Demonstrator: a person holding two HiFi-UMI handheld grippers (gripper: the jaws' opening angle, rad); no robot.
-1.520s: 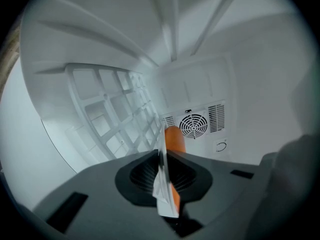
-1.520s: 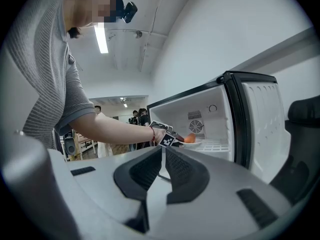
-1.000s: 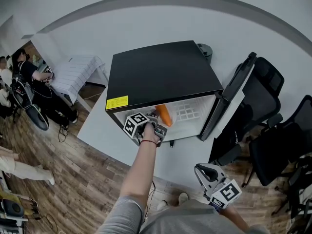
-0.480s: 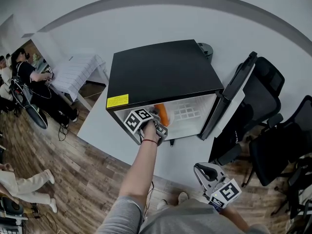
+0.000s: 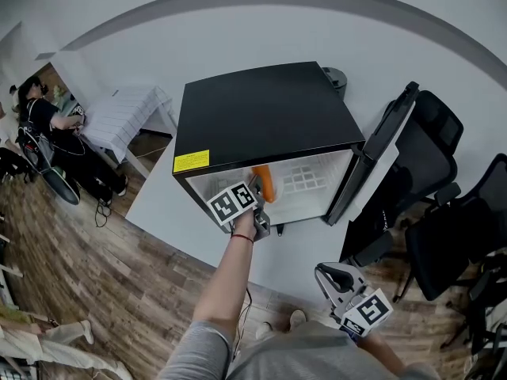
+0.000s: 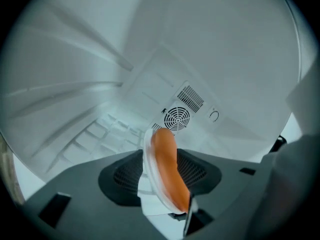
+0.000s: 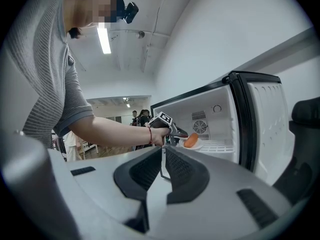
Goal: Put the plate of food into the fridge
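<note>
Head view: reaching left claw [image 5: 258, 198] into black fridge [image 5: 261, 113], just spreading its jaws around plate of food [image 6: 147, 154] on wire shelf [image 5: 305, 187]; holding right claw [image 5: 331, 277] pinched together, empty, near open door [image 5: 380, 153], office chairs [image 5: 432, 157].

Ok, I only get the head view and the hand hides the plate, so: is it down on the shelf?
Observer: Yes, in the right gripper view the plate looks to rest level on the shelf, just inside the fridge.
Operator: Is it gripped?
Observer: No. The left gripper stands open in its own view; its jaws have just been opening, with the plate's rim between them.
Operator: Room to push it deeper?
Observer: Probably; that view shows bare shelf between the plate and the fan grille on the back wall.
</note>
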